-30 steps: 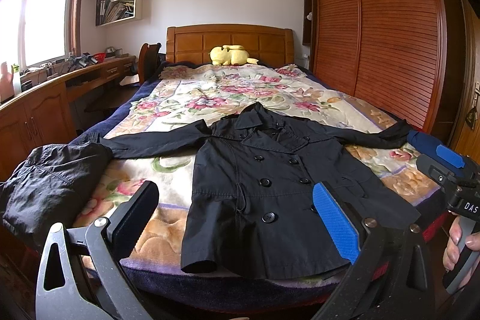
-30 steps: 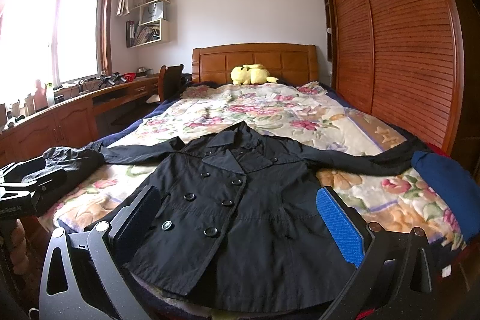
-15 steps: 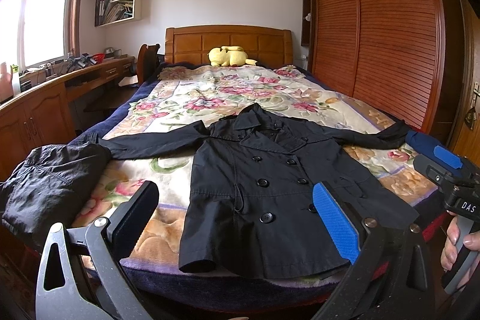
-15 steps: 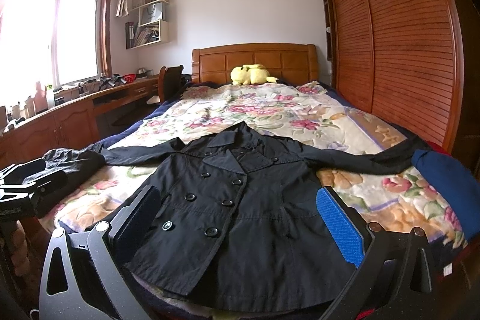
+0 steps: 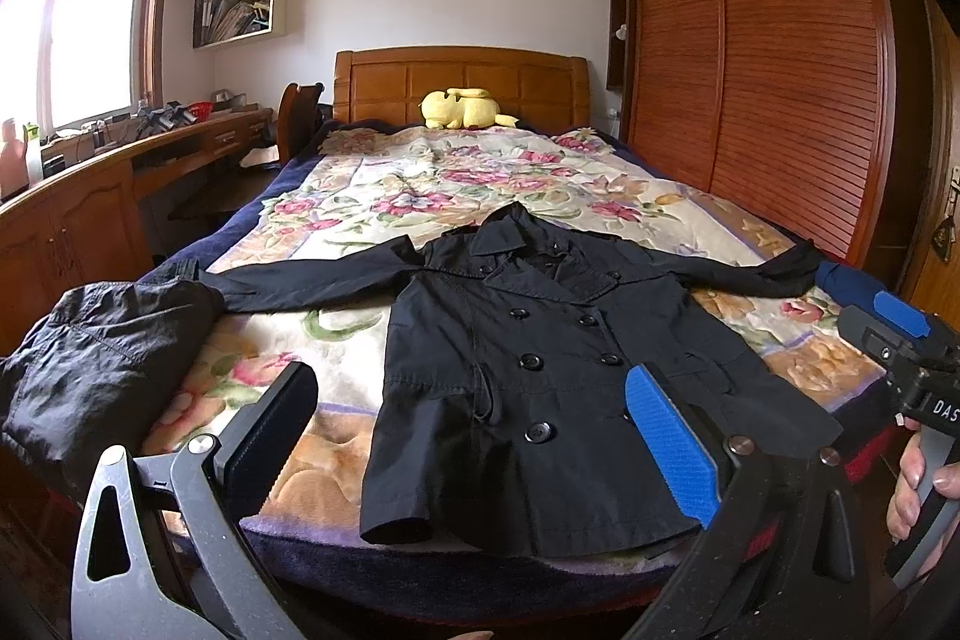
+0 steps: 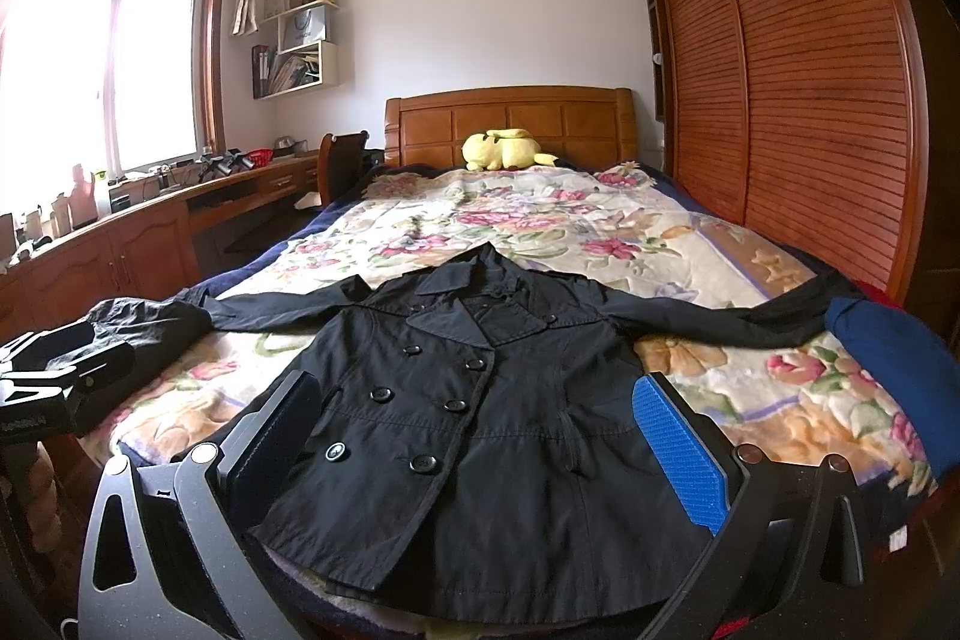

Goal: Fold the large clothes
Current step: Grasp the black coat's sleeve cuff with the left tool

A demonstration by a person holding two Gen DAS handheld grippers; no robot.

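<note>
A: Which step is this looking like to you?

B: The very start, I'd judge. The black coat (image 5: 540, 370) is lying face up and buttoned on the floral blanket (image 5: 372, 184), both sleeves spread wide, and no fold is showing in it yet.

A: And the claws?

B: The left gripper (image 5: 474, 430) is hovering with its jaws wide apart and nothing between them; the coat's hem is lying just ahead of it, reaching across toward its blue pad. The right gripper (image 6: 480, 436) is likewise gaping and holding nothing, with the coat's lower front sitting ahead of it, framed by its two fingers. Neither claw is touching cloth.

A: So what is the next move calling for?

B: Probably a sleeve first. The left sleeve (image 5: 312, 274) is stretching far ahead and to the left of the left claw, and its cuff end is running into the dark garment (image 5: 108, 358) heaped at that corner of the bed. The right sleeve (image 6: 750, 316) is stretching ahead and to the right of the right claw, ending against a blue bundle (image 6: 888, 358).

A: Any care needed?

B: I'm thinking each claw needs to be reaching well forward and pinching only the sleeve, not the blanket beneath or the neighbouring clothes, then carrying it inward across the chest.
</note>
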